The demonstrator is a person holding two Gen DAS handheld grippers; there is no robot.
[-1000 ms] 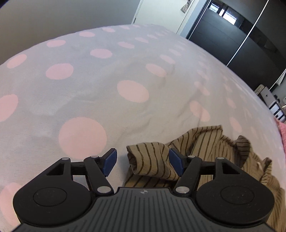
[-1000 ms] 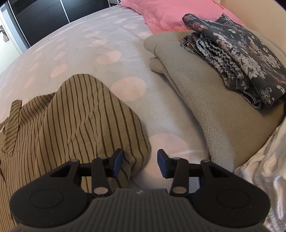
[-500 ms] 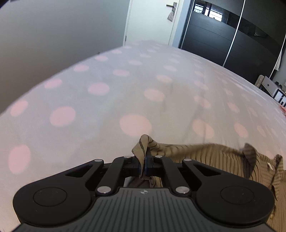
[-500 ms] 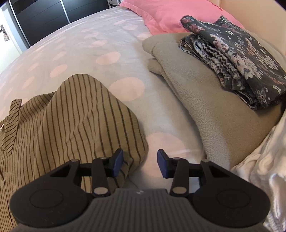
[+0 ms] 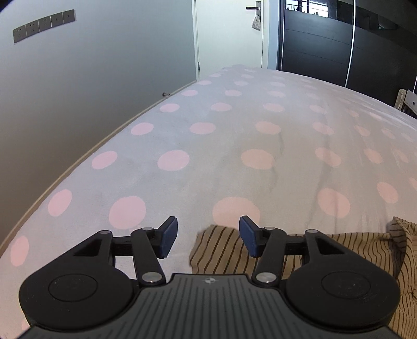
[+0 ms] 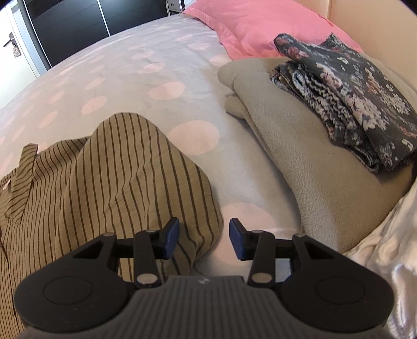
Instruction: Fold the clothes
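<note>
A tan shirt with dark stripes (image 6: 109, 182) lies spread on the polka-dot bedspread (image 6: 161, 67). In the left wrist view one sleeve end of the striped shirt (image 5: 221, 247) lies flat just below my left gripper (image 5: 208, 238), which is open with nothing between its blue pads. In the right wrist view my right gripper (image 6: 204, 241) is open over the other sleeve's rounded end, its left pad (image 6: 170, 236) above the cloth and its right pad above bare bedspread. The collar (image 6: 23, 180) shows at the far left.
A folded beige fleece blanket (image 6: 299, 146) lies at the right with a folded dark floral garment (image 6: 346, 96) on top. A pink pillow (image 6: 255, 23) lies behind it, white cloth (image 6: 391, 250) at the lower right. The bed's left edge (image 5: 86, 156) runs along a grey wall; dark wardrobe doors (image 5: 318, 39) stand beyond.
My left gripper shut on the sleeve end, lifted and carried it outward, and has now opened, leaving the sleeve flat on the bed. My right gripper has stayed open and barely moved.
</note>
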